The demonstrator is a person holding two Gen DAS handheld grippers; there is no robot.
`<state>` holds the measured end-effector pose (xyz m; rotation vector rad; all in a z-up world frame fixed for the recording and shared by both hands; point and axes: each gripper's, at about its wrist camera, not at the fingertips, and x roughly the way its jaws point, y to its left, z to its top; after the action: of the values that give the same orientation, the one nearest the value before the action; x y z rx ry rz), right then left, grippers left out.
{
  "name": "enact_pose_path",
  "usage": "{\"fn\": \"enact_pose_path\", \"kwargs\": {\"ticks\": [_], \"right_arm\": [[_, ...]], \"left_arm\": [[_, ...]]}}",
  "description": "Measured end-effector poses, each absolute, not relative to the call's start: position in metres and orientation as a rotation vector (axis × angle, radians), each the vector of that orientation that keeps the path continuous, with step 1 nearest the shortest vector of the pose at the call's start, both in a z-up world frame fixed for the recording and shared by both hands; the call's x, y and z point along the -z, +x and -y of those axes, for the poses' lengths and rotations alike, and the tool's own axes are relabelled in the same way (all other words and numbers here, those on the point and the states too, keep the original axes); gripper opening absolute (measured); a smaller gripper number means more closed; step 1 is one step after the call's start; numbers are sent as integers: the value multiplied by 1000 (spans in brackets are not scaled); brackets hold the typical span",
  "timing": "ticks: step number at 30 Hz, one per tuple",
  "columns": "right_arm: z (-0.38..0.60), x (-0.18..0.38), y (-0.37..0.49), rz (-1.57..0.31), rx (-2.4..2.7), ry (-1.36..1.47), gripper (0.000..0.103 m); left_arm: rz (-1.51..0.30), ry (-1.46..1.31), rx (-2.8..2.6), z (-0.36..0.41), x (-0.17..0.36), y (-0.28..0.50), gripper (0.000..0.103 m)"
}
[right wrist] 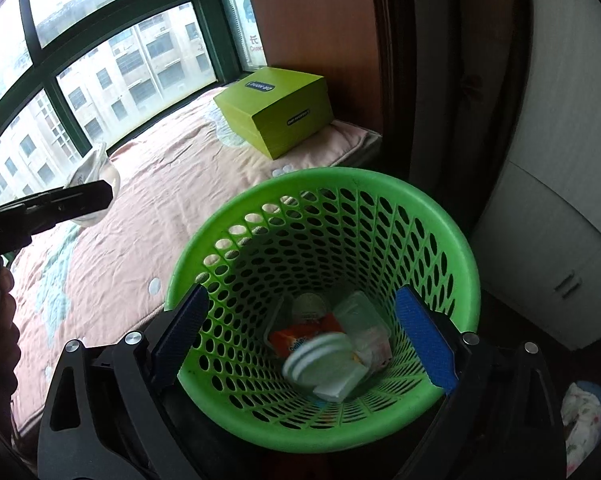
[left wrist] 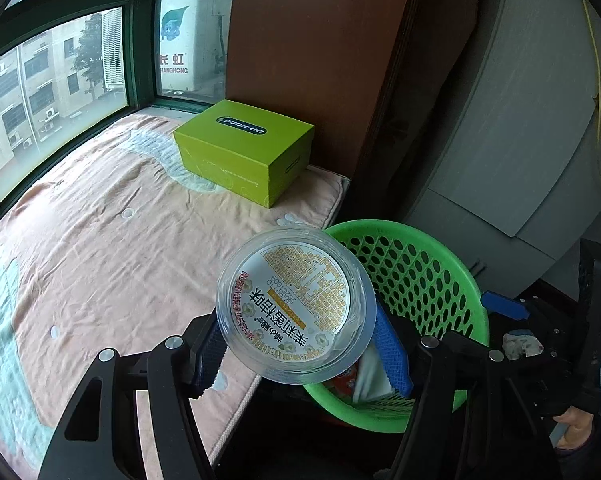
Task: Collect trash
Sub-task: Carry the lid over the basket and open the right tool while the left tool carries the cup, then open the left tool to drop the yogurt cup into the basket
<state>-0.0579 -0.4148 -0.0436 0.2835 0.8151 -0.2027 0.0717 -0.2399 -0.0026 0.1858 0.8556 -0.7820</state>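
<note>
Left gripper (left wrist: 300,348) gripping cup (left wrist: 294,308), beside basket (left wrist: 452,248)

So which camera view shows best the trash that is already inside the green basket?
The right wrist view: it looks down into the green basket and shows the trash on its bottom, slightly blurred. In the left wrist view the clear plastic cup, held by the left gripper, hides most of it.

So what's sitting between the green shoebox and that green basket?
Only bare pink bedspread: the right wrist view shows nothing lying between the shoebox and the basket, which stands just off the bed's edge.
</note>
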Motion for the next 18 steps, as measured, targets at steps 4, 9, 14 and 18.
{"fn": "enact_pose_path", "kwargs": {"ticks": [4,9,14,18], "right_arm": [[420,40,-68,-796,217,298,94],[424,38,-79,-787,234,308,94],[427,39,-83,-786,243,319,94],[428,39,-85,-778,244,329,94]], "left_arm": [[-860,192,790,247,4,67,64],[-866,198,801,252,5,61,64],[-873,200,815,259,7,56,64],[-884,203,827,265,10,53,64]]}}
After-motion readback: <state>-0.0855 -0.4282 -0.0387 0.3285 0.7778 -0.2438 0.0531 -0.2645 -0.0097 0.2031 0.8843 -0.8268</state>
